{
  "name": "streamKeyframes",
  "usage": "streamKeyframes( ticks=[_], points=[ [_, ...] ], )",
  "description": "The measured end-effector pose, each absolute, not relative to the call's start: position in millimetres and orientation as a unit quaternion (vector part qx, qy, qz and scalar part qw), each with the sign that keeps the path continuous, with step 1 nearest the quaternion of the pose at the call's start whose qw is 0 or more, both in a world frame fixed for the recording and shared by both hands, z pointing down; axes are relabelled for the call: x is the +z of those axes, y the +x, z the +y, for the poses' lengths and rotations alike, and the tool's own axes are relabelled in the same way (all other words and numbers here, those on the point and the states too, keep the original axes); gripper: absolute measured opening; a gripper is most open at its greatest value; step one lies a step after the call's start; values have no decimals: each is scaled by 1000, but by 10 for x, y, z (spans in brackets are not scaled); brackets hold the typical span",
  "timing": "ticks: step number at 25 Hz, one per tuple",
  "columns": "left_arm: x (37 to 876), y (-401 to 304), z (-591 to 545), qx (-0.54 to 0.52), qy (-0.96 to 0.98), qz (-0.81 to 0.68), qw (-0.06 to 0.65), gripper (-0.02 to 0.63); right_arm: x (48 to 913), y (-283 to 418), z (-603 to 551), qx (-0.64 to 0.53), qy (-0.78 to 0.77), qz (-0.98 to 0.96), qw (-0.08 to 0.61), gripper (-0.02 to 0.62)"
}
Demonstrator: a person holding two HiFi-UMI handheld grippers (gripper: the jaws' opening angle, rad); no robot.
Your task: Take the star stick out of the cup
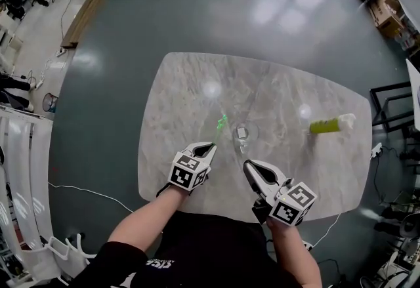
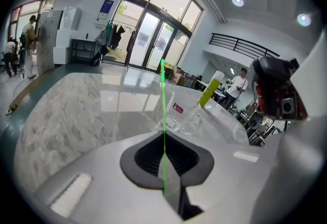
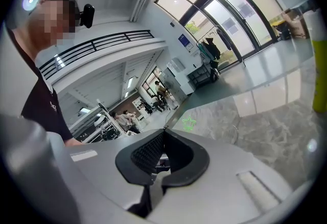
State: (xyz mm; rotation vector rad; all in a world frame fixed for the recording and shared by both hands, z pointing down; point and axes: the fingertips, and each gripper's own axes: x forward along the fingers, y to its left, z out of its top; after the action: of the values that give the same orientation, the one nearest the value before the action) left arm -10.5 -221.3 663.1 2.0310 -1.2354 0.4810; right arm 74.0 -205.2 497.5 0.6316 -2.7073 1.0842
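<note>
green star stick (image 2: 163, 108) between left fingers (image 2: 139, 160)

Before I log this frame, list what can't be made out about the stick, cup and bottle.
Star stick: left gripper view, star shape lost against the bright glass doors.
Cup: left gripper view, label print too small.
Bottle: right gripper view, cut off by the edge.

Floor (image 1: 197, 11): dark grey, glossy; ceiling lights (image 2: 237, 1) are reflected.
Table (image 1: 190, 90): pale marble, rounded corners.
Glass doors (image 2: 153, 39): daylight is admitted.
</note>
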Motion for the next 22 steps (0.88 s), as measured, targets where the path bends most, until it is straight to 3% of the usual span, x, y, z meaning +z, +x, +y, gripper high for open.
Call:
streamKeyframes(
  ticks=[14,22],
  points=[
    [7030,-148,-2231,211,775,-472,364,38,5018,822,-1939,369,230,-897,82,14],
    [6790,-147,-2198,182,785,-476,353,49,4857,914,-1826,351,251,-899,75,14]
  ],
)
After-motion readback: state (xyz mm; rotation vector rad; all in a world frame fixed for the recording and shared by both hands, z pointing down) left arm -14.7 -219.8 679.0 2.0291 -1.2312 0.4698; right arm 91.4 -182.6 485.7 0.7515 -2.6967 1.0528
